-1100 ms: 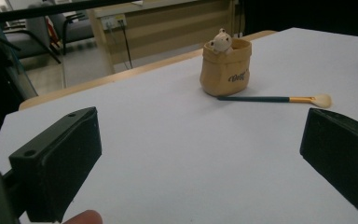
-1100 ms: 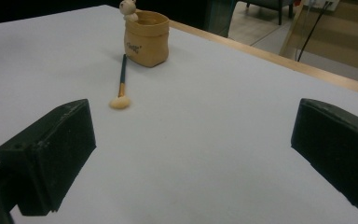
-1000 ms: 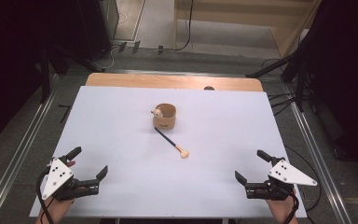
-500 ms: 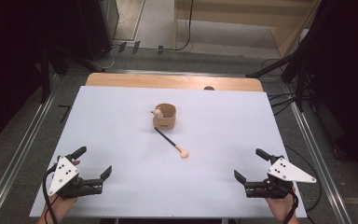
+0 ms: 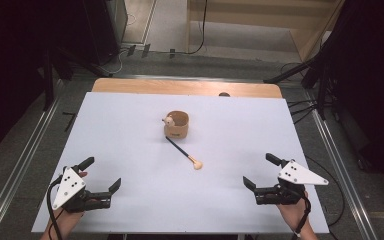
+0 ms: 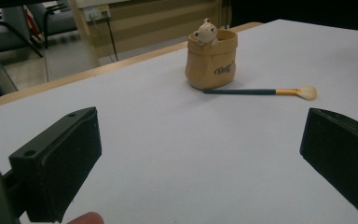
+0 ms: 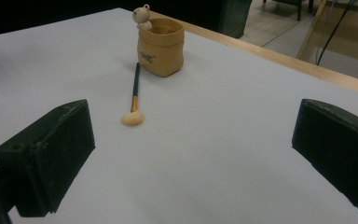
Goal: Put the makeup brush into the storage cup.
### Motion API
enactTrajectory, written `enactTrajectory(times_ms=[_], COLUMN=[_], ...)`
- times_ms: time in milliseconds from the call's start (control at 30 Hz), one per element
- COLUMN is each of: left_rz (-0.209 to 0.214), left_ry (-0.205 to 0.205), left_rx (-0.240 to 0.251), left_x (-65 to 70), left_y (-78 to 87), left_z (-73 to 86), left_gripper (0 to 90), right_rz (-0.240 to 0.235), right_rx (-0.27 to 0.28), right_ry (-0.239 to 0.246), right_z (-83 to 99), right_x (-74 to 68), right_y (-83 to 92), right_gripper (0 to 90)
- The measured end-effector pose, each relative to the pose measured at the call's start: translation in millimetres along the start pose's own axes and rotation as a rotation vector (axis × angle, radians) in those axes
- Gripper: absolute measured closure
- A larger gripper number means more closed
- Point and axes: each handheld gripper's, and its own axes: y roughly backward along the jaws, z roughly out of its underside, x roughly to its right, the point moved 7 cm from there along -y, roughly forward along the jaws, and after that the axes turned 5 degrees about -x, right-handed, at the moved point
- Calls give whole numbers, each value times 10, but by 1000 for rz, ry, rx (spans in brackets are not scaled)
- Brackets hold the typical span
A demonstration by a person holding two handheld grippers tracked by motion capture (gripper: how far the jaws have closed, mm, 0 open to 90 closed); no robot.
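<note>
Two tongs rest low over the near edge of the white desk point(image 5: 130, 125), one at each corner, and both stand wide apart with nothing between their jaws. From the high view, the left tongs point(image 5: 102, 176) sit at the near left, gripped by a hand point(image 5: 65, 220) that comes in from the bottom edge, with a cable looping off their side. The right tongs point(image 5: 262, 172) sit at the near right, held by the other hand point(image 5: 292, 212). Near the middle of the desk stands a small tan pot point(image 5: 177, 125), upright, with a little bear figure point(image 5: 169, 120) perched on its rim. A brush point(image 5: 182, 153) lies flat on the desk just in front of the pot: its dark handle end lies right at the foot of the pot, and its pale bristle head point(image 5: 197, 164) points toward the near right. Both tongs are well apart from the brush and the pot. In the left gripper view the pot point(image 6: 212, 63) and the brush point(image 6: 256, 92) lie ahead between the two black jaws; in the right gripper view the brush point(image 7: 133, 95) runs from the pot point(image 7: 161, 46) toward the camera.
</note>
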Motion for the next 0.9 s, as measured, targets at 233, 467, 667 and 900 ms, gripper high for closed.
enactTrajectory(times_ms=[233, 467, 667, 900], left_rz=[7, 3, 5, 12], left_ry=[2, 3, -1, 1], left_rx=[3, 5, 6, 11], left_x=[11, 14, 10, 11], left_y=[1, 18, 25, 12], left_z=[-4, -8, -6, -10], left_gripper=[0, 0, 0, 0], right_rz=[-27, -44, -60, -92], right_rx=[-13, -36, -38, -70], right_ry=[-6, 10, 29, 29], right_z=[-100, -187, -293, -355], right_x=[-47, -115, -163, -216], right_y=[-122, -273, -410, -584], right_gripper=[0, 0, 0, 0])
